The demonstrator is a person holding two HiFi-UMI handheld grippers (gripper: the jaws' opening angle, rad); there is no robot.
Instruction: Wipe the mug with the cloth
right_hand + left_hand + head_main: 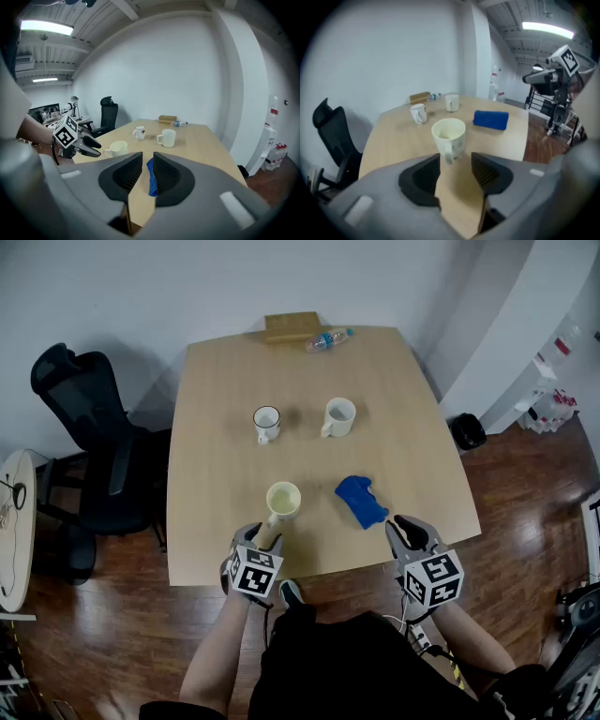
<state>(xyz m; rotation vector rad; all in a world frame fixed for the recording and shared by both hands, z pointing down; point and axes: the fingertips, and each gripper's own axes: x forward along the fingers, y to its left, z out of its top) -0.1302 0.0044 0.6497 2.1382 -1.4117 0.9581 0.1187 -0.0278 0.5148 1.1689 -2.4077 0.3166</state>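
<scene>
Near edge of table (216,474): L gripper (265,538) w/ jaws wide apart, nothing pinched. R gripper (405,529) w/ jaws together, empty.

Just ahead of L jaws: pale mug (284,499), upright, handle (448,152) turned near, at mouth of the gap, pads not on it. Clearly L-side job, prob. handle grab.

Right of mug, apart from it: blue cloth (361,500), flat on table. Just ahead-left of R gripper, not touching as far as visible. Long axis far-left to near-right, near end aimed at R jaws; seen thru the slit in right gripper view (152,180). R much nearer than L. Must open before any pick.

Farther, mid-table: two more mugs (267,423) (339,416). Far edge: bottle (328,338), wood block (292,326).
</scene>
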